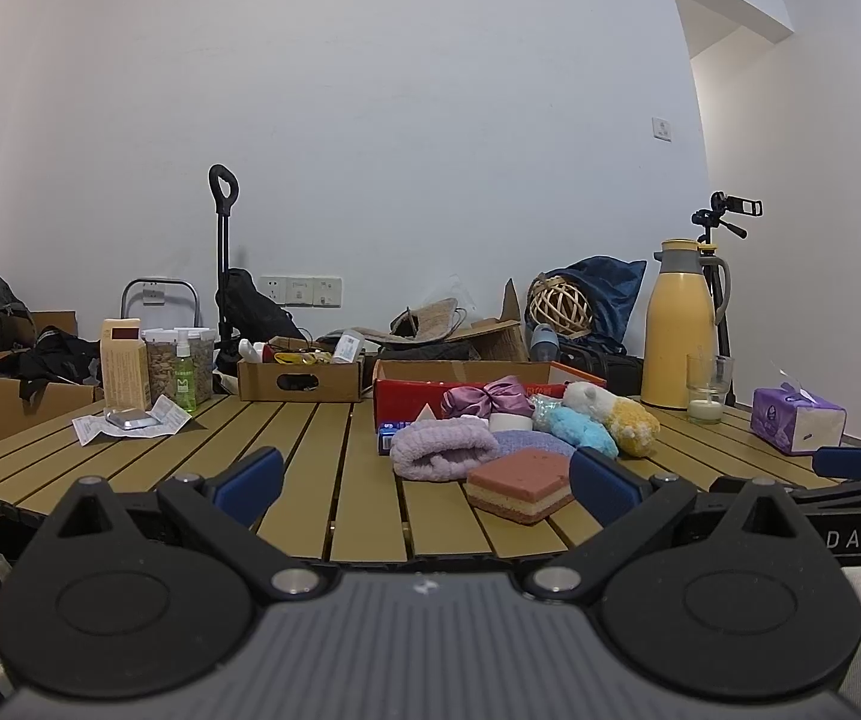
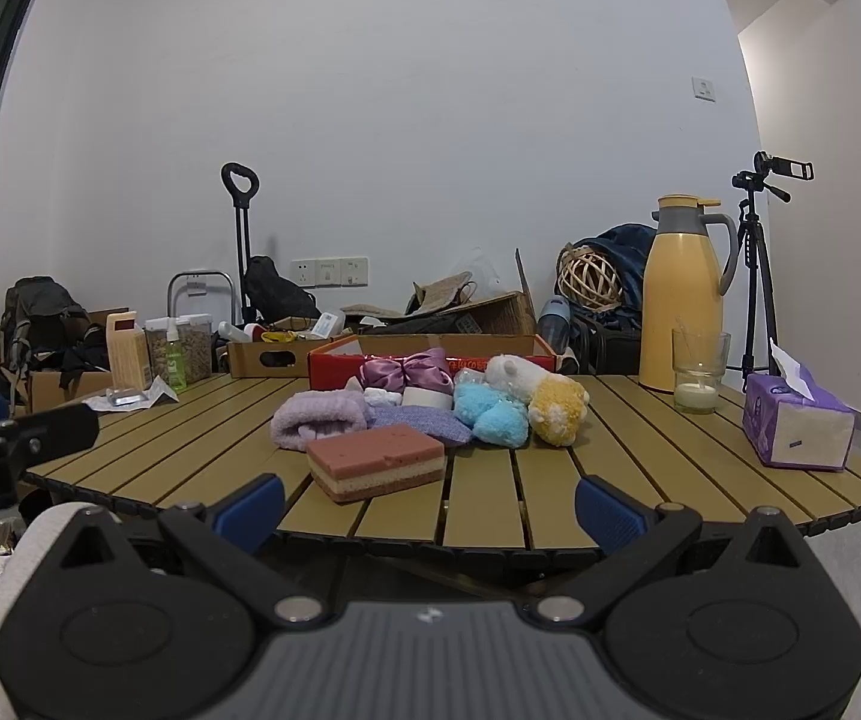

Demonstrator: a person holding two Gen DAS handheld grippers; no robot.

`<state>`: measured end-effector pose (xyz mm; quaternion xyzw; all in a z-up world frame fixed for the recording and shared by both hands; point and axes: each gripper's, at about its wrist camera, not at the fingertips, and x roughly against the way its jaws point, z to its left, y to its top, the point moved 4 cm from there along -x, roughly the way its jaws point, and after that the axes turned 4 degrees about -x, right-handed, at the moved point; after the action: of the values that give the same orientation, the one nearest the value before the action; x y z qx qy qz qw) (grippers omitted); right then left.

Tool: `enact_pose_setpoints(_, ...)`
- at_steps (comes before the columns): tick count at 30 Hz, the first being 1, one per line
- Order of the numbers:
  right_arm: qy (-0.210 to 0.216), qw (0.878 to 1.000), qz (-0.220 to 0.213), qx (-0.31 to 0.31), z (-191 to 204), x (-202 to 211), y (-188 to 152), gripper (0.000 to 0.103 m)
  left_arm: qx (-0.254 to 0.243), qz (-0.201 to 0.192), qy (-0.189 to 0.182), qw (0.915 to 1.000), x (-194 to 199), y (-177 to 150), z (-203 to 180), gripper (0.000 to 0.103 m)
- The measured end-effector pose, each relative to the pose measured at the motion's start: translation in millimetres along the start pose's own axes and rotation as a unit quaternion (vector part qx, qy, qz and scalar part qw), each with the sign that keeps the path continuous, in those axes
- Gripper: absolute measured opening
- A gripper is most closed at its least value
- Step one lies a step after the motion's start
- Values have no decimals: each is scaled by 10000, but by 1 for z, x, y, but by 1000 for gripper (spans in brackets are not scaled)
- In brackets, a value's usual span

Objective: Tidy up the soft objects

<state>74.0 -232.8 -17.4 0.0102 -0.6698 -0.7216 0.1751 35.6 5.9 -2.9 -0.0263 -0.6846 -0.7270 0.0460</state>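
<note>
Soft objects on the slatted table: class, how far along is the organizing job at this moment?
Nothing looks done: the layered sponge, lilac fuzzy roll, purple satin bow, blue plush and yellow plush sit heaped in front of the red box. Nothing is in hand: the left gripper and right gripper are both open and empty. All sorting remains.

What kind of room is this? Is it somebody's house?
Probably a spare room in a home, used for recording. A folding slatted table stands by a bare white wall, with cardboard boxes, a backpack and a camera tripod behind it.
</note>
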Motion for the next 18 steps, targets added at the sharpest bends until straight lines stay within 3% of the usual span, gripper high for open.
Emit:
enact_pose_setpoints(9,23,10000,28,14,-1,-6,3,103,53,103,4,9999,-12,0,2,103)
enact_pose_setpoints(15,177,9998,-30,-55,-12,-44,22,103,53,467,-194,9987,-63,3,-1,103)
enact_pose_setpoints(18,265,9992,68,-297,-24,-77,31,103,279,694,-203,9970,-98,5,0,103)
